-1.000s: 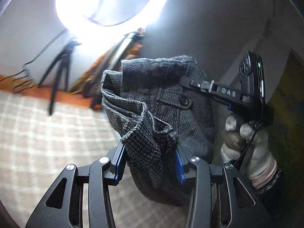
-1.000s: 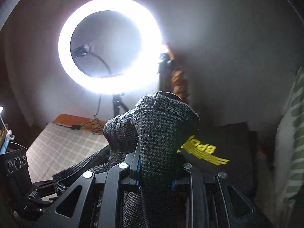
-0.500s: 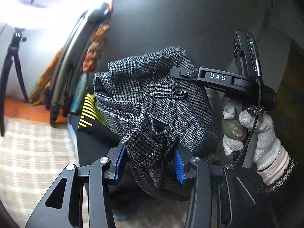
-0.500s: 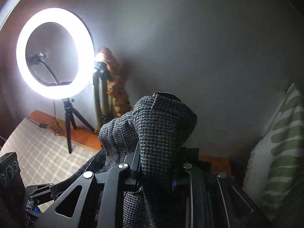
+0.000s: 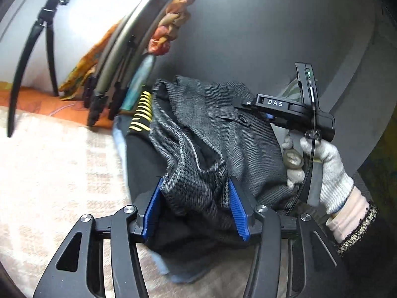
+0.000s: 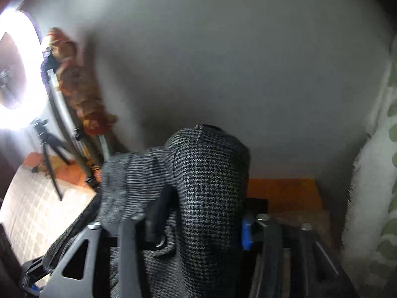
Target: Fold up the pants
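The grey houndstooth pants [image 5: 223,134] are bunched and folded, with a buttoned pocket flap facing up. My left gripper [image 5: 196,206] is shut on a thick fold of them between its blue pads, low over a black garment with yellow print [image 5: 142,110]. My right gripper [image 6: 198,223] is shut on another thick fold of the pants [image 6: 211,186], which humps up over its fingers. In the left wrist view the right gripper's black body [image 5: 292,110] sits at the pants' right edge, held by a gloved hand [image 5: 320,166].
A checked beige bedsheet [image 5: 49,186] lies to the left. Tripod legs [image 5: 32,47] and leaning poles with orange cloth [image 5: 129,57] stand against the grey wall. A ring light [image 6: 15,74] glares at left; a white-green pillow [image 6: 372,186] is at right.
Both grippers have swung right and come down with the pants. The ring light has slid out to the left, and the black garment now lies close under the pants.
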Action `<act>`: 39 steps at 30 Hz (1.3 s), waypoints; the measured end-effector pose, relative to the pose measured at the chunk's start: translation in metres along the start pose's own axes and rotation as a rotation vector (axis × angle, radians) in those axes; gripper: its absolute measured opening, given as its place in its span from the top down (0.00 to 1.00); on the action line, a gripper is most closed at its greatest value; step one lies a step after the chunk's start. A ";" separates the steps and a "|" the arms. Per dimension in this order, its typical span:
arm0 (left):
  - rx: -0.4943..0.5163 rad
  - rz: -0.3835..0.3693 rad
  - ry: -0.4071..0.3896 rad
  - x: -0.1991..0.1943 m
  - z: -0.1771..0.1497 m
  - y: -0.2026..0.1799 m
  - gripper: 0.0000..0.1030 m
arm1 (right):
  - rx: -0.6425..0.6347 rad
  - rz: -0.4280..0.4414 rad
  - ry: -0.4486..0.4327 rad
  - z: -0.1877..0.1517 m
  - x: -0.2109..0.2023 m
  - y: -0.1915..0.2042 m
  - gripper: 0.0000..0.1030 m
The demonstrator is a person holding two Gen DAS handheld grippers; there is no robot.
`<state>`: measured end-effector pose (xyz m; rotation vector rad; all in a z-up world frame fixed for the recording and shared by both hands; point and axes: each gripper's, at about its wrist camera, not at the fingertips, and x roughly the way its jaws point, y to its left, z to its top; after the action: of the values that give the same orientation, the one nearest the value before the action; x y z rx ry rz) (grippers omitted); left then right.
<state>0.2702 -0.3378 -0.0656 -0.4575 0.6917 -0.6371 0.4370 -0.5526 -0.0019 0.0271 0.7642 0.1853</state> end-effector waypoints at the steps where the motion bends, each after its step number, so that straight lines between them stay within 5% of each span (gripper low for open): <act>1: -0.008 0.003 0.000 -0.006 -0.001 0.001 0.50 | 0.010 -0.008 -0.007 0.000 -0.003 -0.002 0.40; 9: 0.032 0.081 -0.001 -0.036 -0.001 0.012 0.50 | 0.065 -0.157 -0.039 -0.005 -0.045 -0.010 0.31; 21: 0.117 0.065 0.044 -0.094 0.007 0.000 0.49 | 0.125 -0.179 -0.103 -0.054 -0.132 0.033 0.17; 30: 0.214 0.060 0.069 -0.147 -0.007 -0.020 0.37 | 0.109 -0.216 -0.078 -0.119 -0.187 0.088 0.15; 39: 0.299 0.075 0.068 -0.195 -0.020 -0.028 0.21 | 0.074 -0.296 -0.126 -0.179 -0.236 0.152 0.01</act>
<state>0.1283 -0.2306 0.0227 -0.1331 0.6613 -0.6743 0.1228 -0.4528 0.0446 -0.0041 0.6407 -0.1250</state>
